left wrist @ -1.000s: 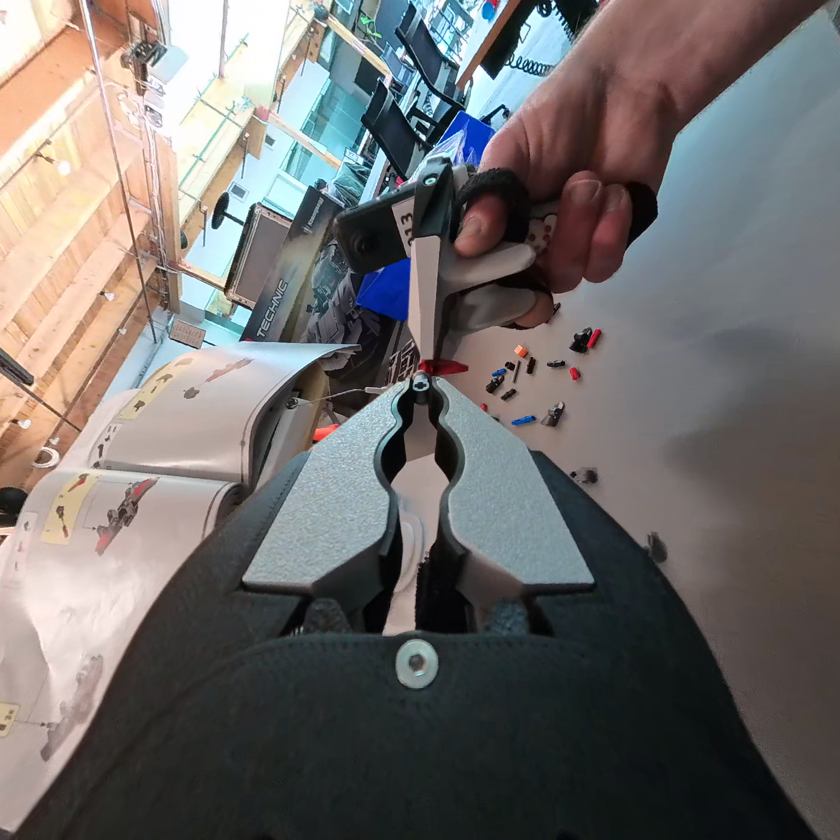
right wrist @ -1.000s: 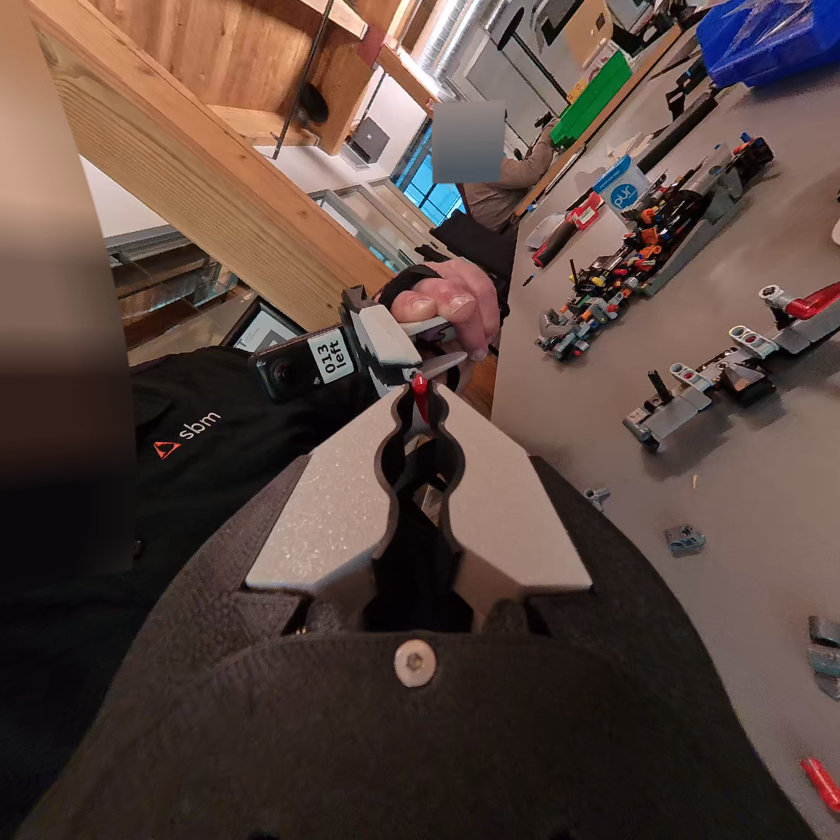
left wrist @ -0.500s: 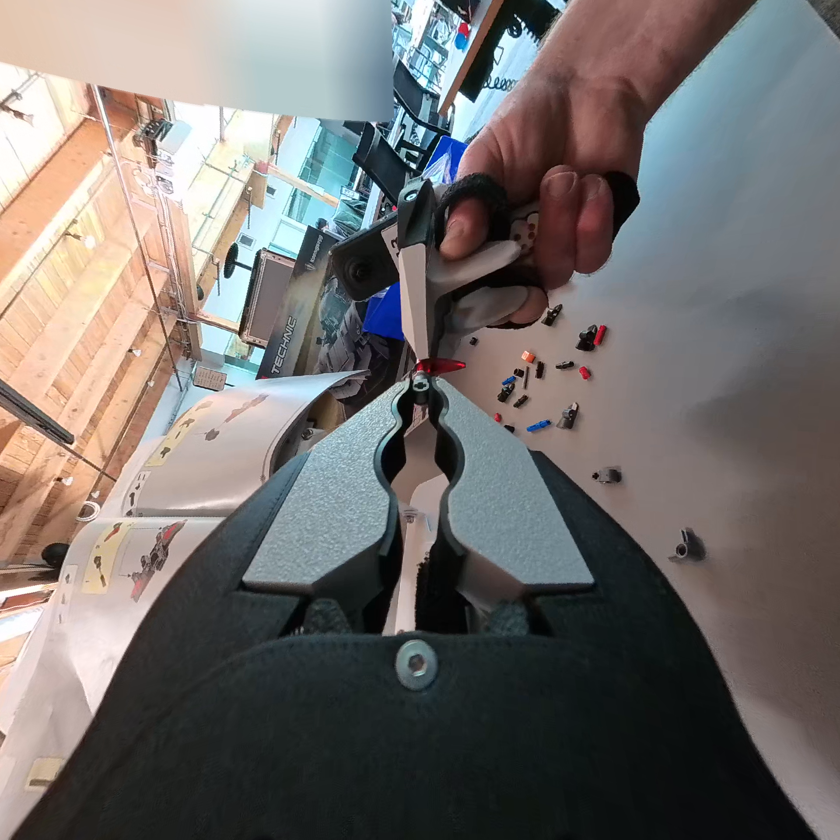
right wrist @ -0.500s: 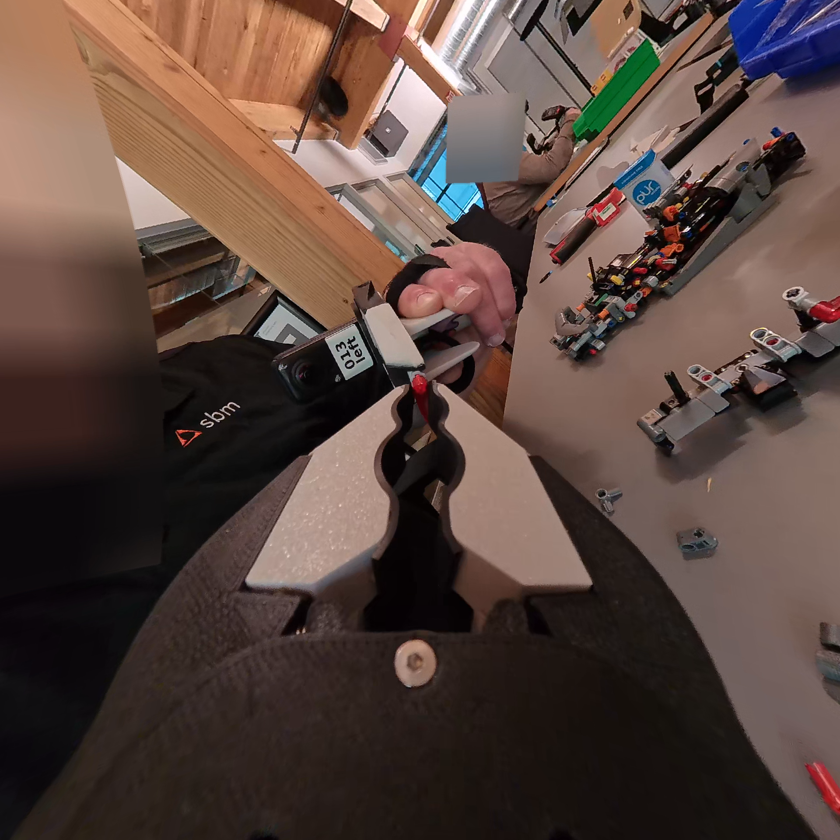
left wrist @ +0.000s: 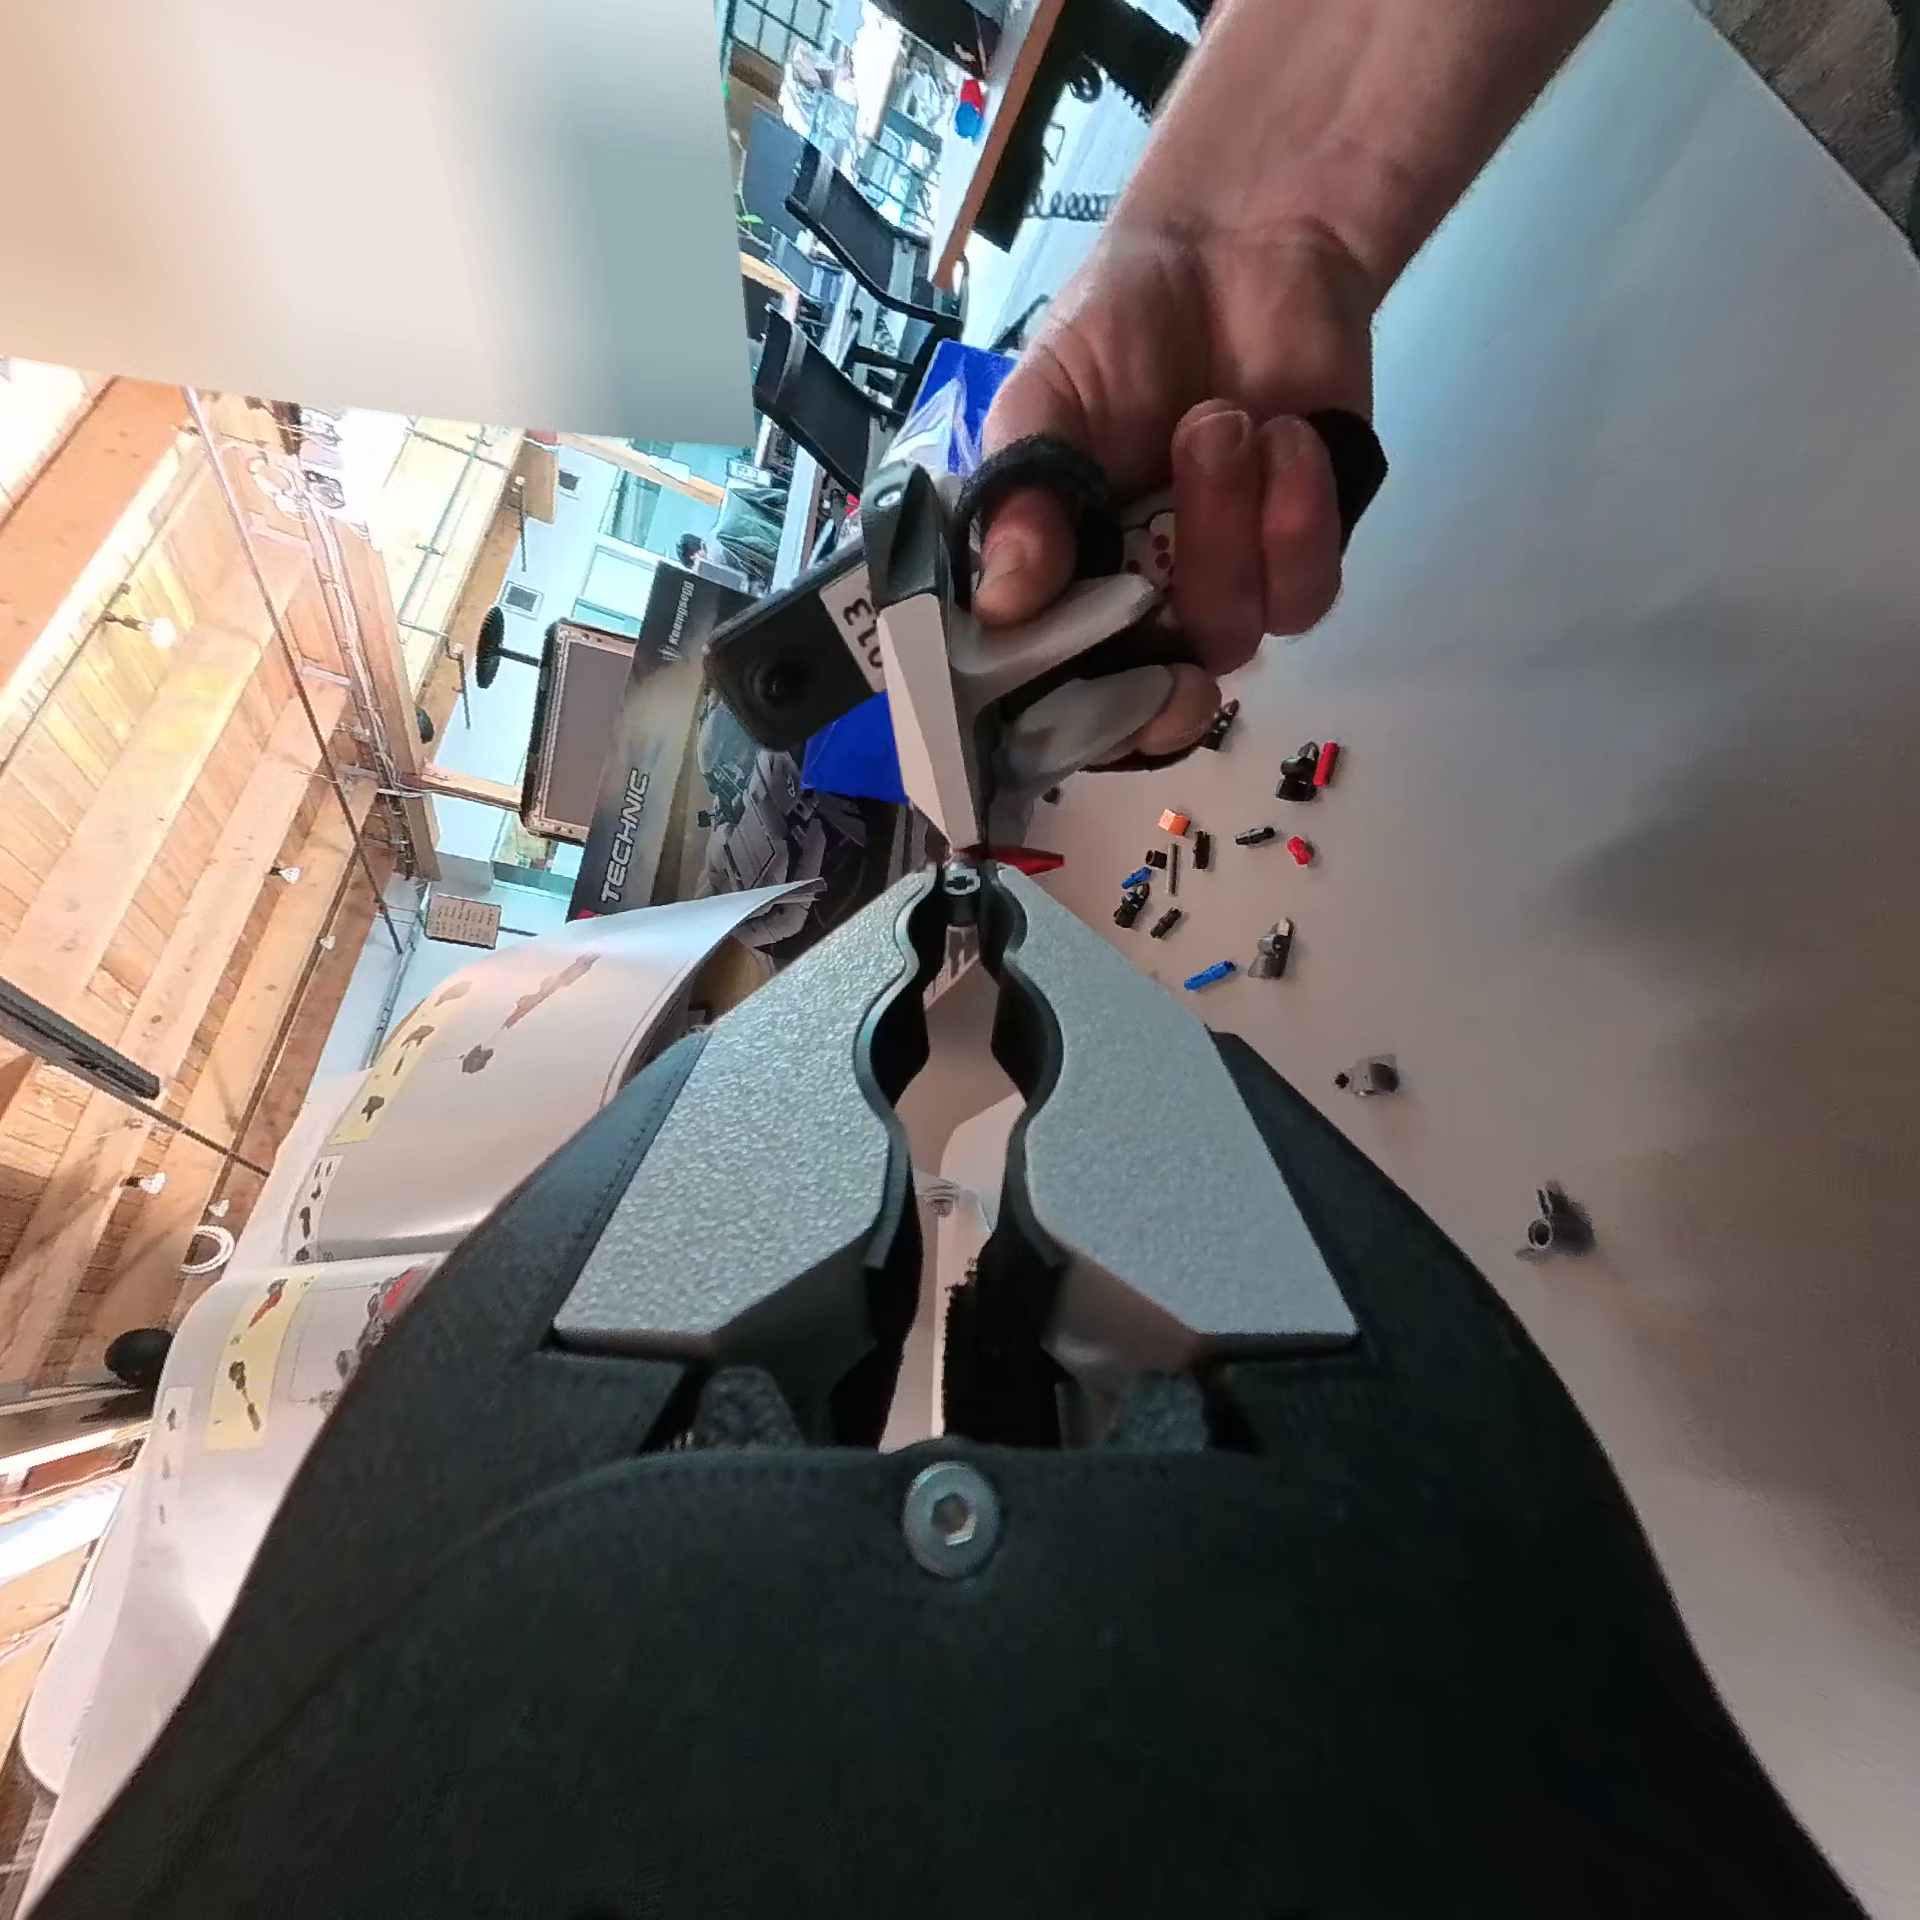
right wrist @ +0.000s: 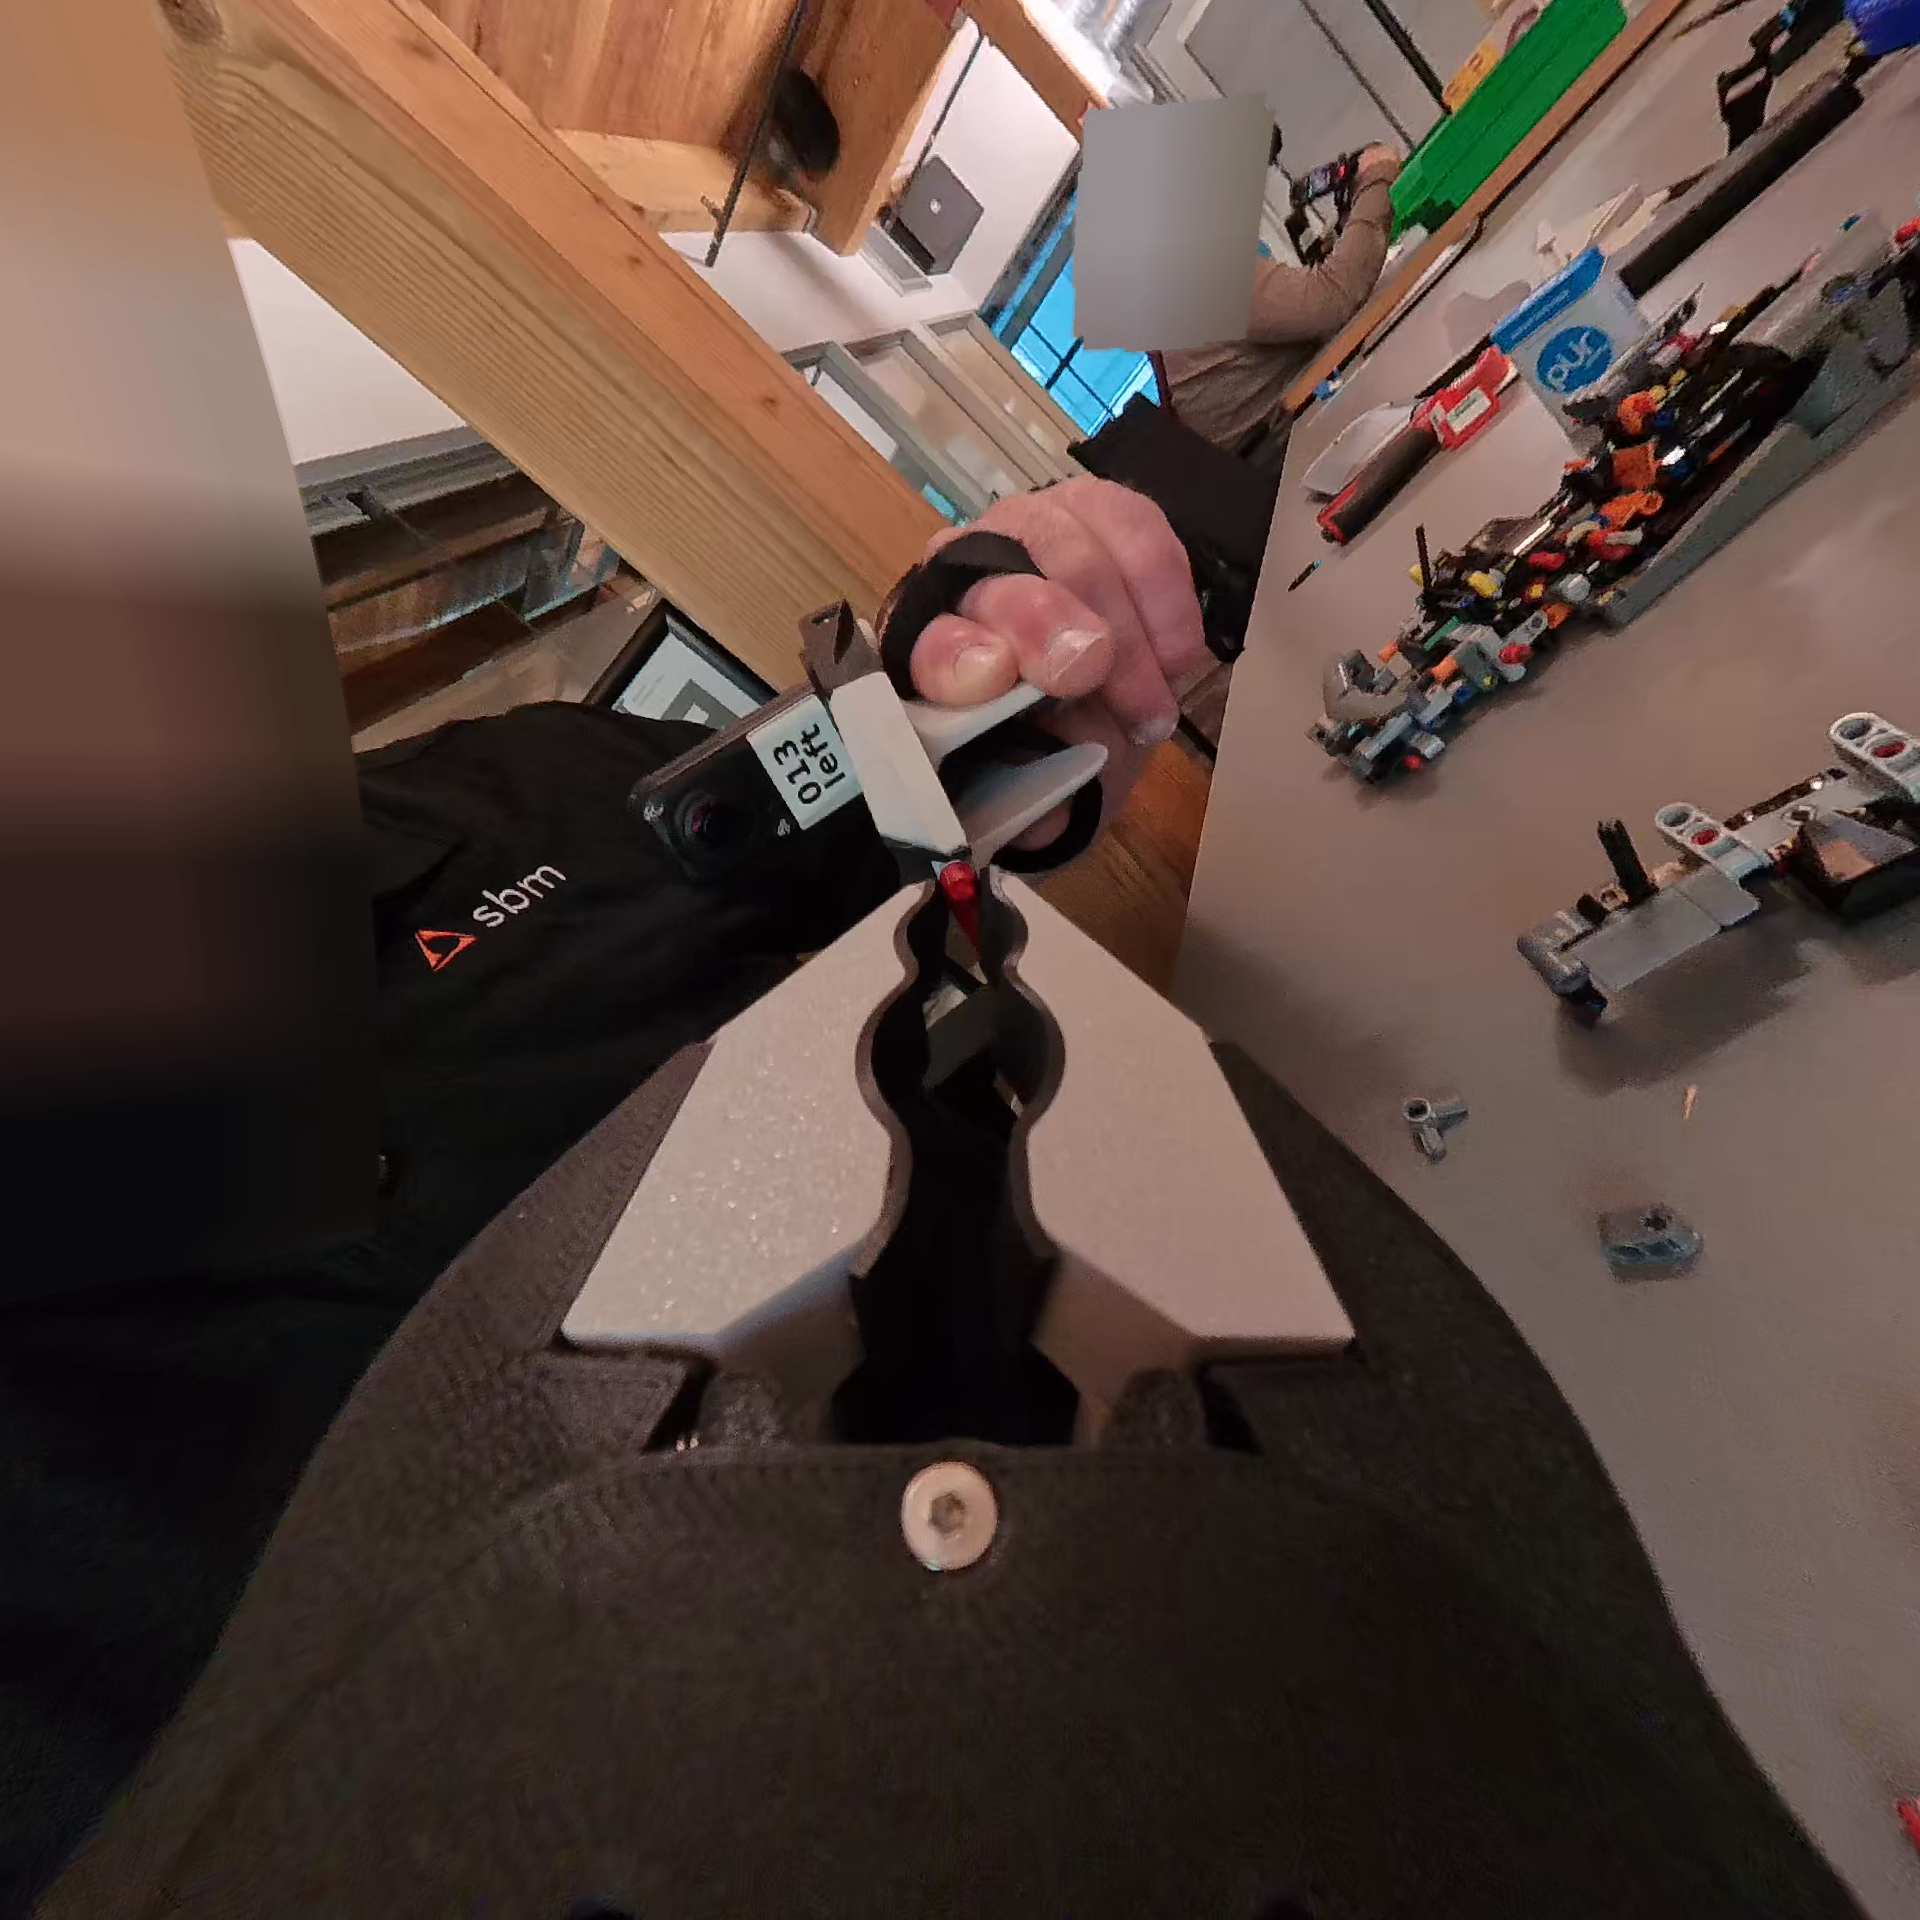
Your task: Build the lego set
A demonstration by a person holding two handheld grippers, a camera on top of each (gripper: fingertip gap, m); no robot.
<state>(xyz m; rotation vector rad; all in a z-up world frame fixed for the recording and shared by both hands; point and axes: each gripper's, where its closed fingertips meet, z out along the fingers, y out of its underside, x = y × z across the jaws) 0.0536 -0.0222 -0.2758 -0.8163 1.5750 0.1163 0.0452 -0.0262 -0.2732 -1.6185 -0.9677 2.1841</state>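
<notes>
Left gripper (left wrist: 961,896) pinches a small dark connector piece (left wrist: 960,902) at its tips. Right gripper (right wrist: 961,902) pinches a red pointed piece (right wrist: 958,896). Both pieces meet tip to tip, above the grey table (left wrist: 1662,727) (loose parts lie scattered there)

The two gripper tips meet above the table (left wrist: 1662,520), leaving no gap between them. Right of that meeting point, loose pieces (left wrist: 1195,883) litter the table; beyond them it lies bare. To its left, the open manual (left wrist: 499,1049) bulges up, blocking passage.
</notes>
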